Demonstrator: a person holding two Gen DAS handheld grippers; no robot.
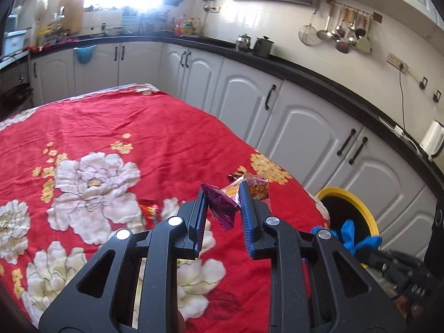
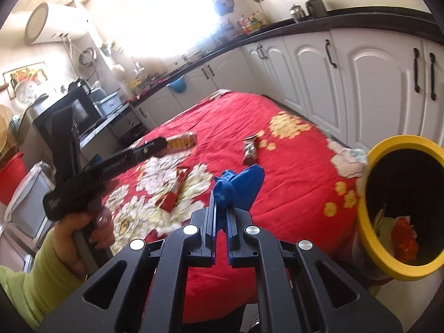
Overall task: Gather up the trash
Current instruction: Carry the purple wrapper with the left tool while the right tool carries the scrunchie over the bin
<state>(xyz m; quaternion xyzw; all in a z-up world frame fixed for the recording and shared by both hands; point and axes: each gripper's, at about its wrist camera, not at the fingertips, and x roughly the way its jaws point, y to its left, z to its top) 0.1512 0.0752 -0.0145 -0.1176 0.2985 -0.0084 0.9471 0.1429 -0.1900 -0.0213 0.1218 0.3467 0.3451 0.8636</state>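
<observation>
My left gripper [image 1: 222,194] sits at the lower centre of its view, jaws narrowed onto a crinkled snack wrapper [image 1: 222,208], purple and orange, lifted off the red floral tablecloth [image 1: 138,127]. My right gripper [image 2: 221,202], low centre in its own frame, is pinched tight on a blue glove [image 2: 244,183]. The yellow-rimmed bin [image 2: 363,222] shows at the right edge, trash already inside. Two wrappers lie on the cloth: a brown one [image 2: 250,149] mid-frame, a red one [image 2: 173,194] left of centre.
</observation>
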